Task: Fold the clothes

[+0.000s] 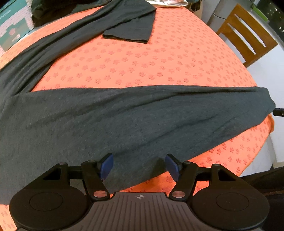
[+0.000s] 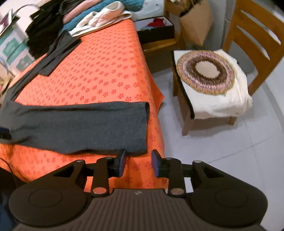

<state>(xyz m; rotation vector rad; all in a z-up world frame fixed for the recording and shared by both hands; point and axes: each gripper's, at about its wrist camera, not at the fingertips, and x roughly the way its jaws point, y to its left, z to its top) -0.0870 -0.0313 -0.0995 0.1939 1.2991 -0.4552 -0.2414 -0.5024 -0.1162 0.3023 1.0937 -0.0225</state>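
A dark grey garment (image 1: 124,120) lies spread on the orange flower-patterned tablecloth (image 1: 150,64). One long part runs across the near side and another stretches to the far left, ending in a folded cuff (image 1: 131,32). My left gripper (image 1: 139,164) hovers over the near part, open, with nothing pinched between its blue pads. In the right wrist view the same garment (image 2: 79,131) ends near the table's right edge. My right gripper (image 2: 139,160) stands open just in front of the garment's near corner, and only tablecloth (image 2: 106,76) shows between its fingers.
A pile of mixed clothes (image 2: 92,16) sits at the table's far end. To the right of the table a wooden chair (image 2: 252,40) holds a white cloth and a round woven mat (image 2: 205,71). Behind it are boxes and a brown paper bag (image 2: 195,23). The floor is white tile.
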